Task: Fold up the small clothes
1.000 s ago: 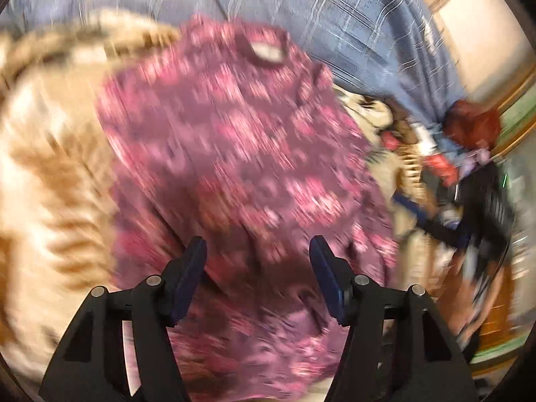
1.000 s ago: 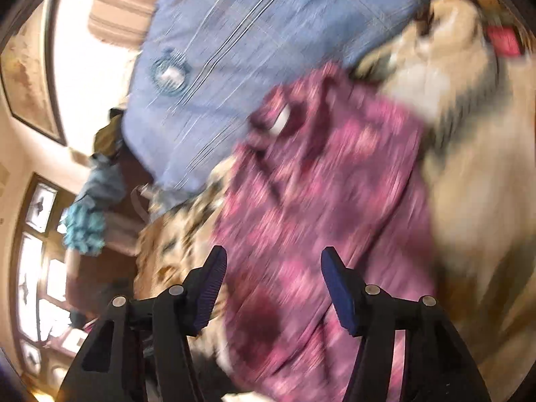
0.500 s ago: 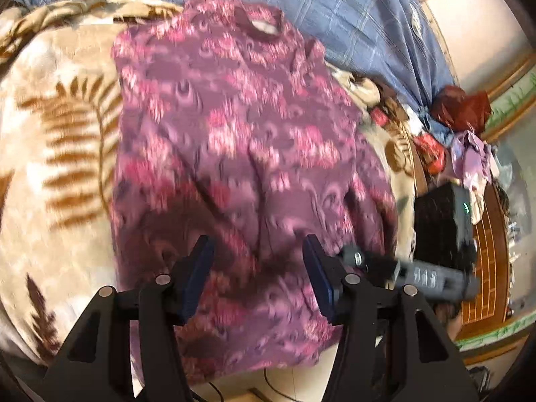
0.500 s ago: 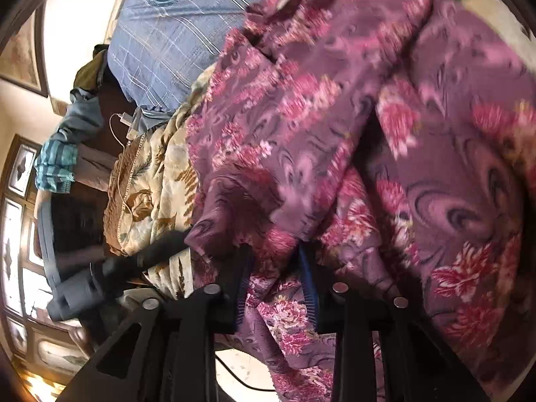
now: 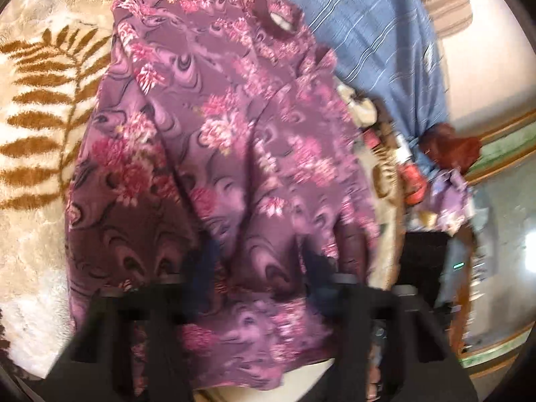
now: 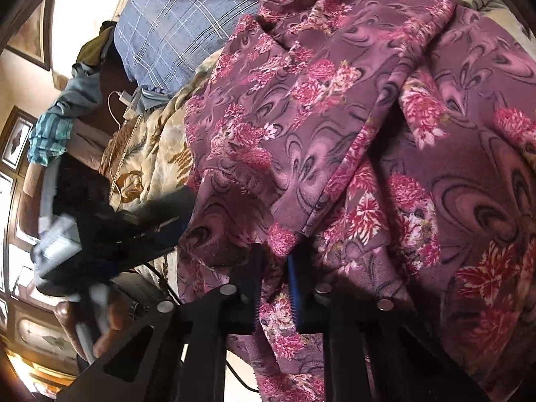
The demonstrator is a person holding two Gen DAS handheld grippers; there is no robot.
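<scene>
Purple floral top [image 5: 217, 140], soft and fleecy, printed with pink blossoms and dark swirls, spread across the middle of the left wrist view with its round neck opening toward the upper middle and its hem hanging over the mattress edge at the bottom. Under it, a plush cream blanket [image 5: 37, 107] with rust-brown fern fronds, deep-piled, filling the left side. Blue plaid pillow [image 5: 378, 33] with thin white lines at upper right; a crumpled heap of reddish and lilac cloth [image 5: 449, 167] at the right edge. Left gripper [image 5: 254, 268] blurred at the bottom of that frame, black fingers with blue pads just closing, cloth of the hem lying between them; pinched on the fabric, as far as the smear allows. In the right wrist view, the same top [image 6: 335, 117] rumpled into thick folds over most of the frame, one sleeve lying diagonally across the body. Right gripper [image 6: 274, 278] at bottom centre, ribbed blue pads just drawn close together and clamped on a ridge of the hem. The other gripper's dark body at middle left of that frame, beside the garment's edge.
</scene>
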